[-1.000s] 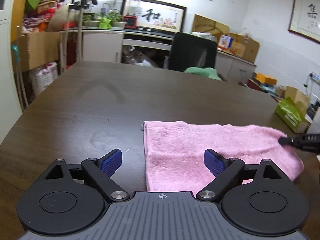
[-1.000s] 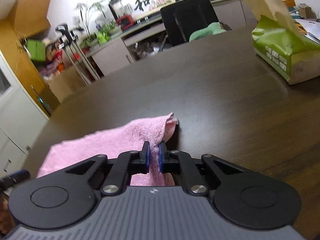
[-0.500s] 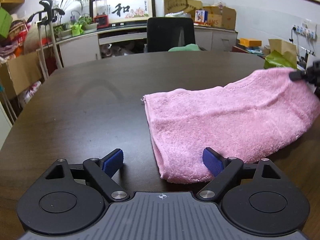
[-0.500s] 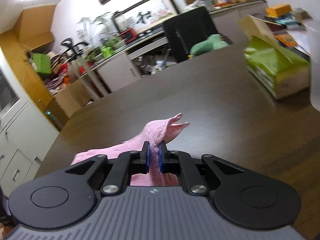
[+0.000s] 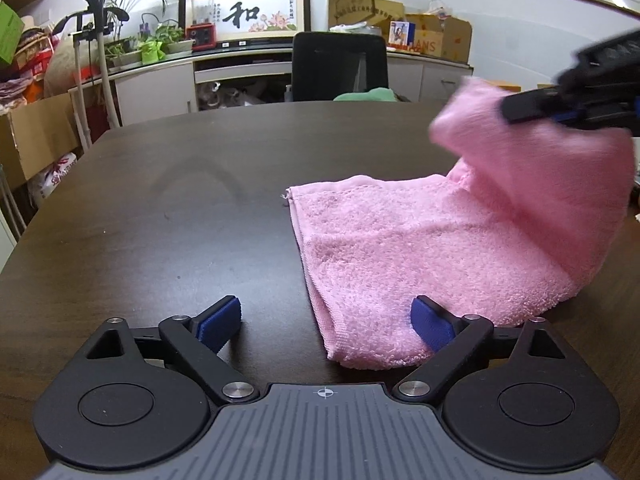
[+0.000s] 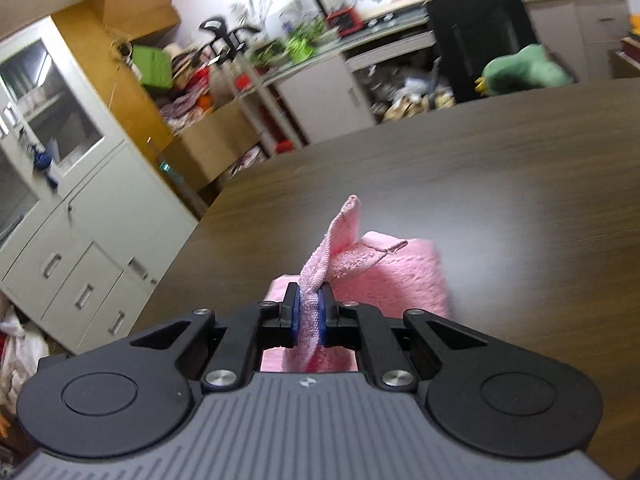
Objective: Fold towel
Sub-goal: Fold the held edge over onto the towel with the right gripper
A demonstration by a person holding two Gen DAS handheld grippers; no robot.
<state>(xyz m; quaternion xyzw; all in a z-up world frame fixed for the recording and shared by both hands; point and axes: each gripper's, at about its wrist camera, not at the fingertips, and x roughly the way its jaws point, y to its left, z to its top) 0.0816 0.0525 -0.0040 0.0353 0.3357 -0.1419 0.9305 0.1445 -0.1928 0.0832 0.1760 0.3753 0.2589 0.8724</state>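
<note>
Right gripper pinched the pink towel's corner, raised off the table for folding over. Left gripper sat spread, straddling the near edge, apparently ready to anchor it.

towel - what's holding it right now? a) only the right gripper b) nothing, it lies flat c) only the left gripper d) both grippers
a: the right gripper has its jaws shut on a corner of the towel and lifts that end off the table, while the left gripper is open with nothing between its jaws.
</note>
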